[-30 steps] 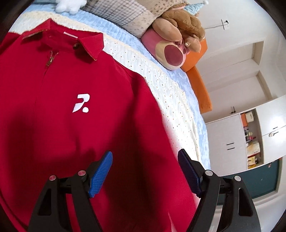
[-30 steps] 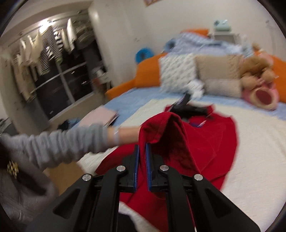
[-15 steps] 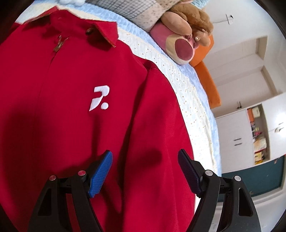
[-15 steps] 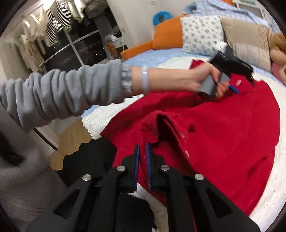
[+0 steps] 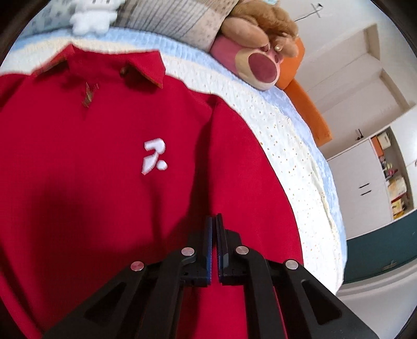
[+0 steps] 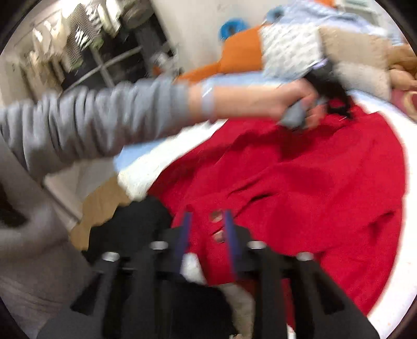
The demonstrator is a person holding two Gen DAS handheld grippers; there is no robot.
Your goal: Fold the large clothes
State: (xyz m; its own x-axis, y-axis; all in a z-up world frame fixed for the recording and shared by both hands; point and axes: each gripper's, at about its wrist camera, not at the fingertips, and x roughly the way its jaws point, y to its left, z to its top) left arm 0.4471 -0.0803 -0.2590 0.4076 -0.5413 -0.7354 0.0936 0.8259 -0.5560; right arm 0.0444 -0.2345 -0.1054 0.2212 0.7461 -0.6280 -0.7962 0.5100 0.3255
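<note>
A large red jacket [image 5: 104, 161] with a collar, zip and white chest logo [image 5: 153, 156] lies spread on the bed. My left gripper [image 5: 215, 221] hangs over its chest, jaws closed together; whether they pinch fabric is hidden. In the blurred right wrist view the jacket [image 6: 325, 187] lies rumpled across the bed. My right gripper [image 6: 206, 216] is open at the jacket's near edge, with red fabric lying between the blue pads. The person's grey-sleeved arm [image 6: 91, 122] reaches across to the left gripper [image 6: 325, 86] at the far side.
White eyelet bedspread [image 5: 294, 156] over a blue sheet. A pink and brown plush bear [image 5: 260, 62] and pillows [image 5: 169, 18] lie at the headboard, by an orange bed frame [image 5: 310, 109]. White cupboards [image 5: 365, 182] stand to the right. Wooden floor [image 6: 99, 206] lies beside the bed.
My left gripper has shut from wide open over the jacket's chest. My right gripper has opened and let go of the red fabric fold it held; the jacket has settled flatter.
</note>
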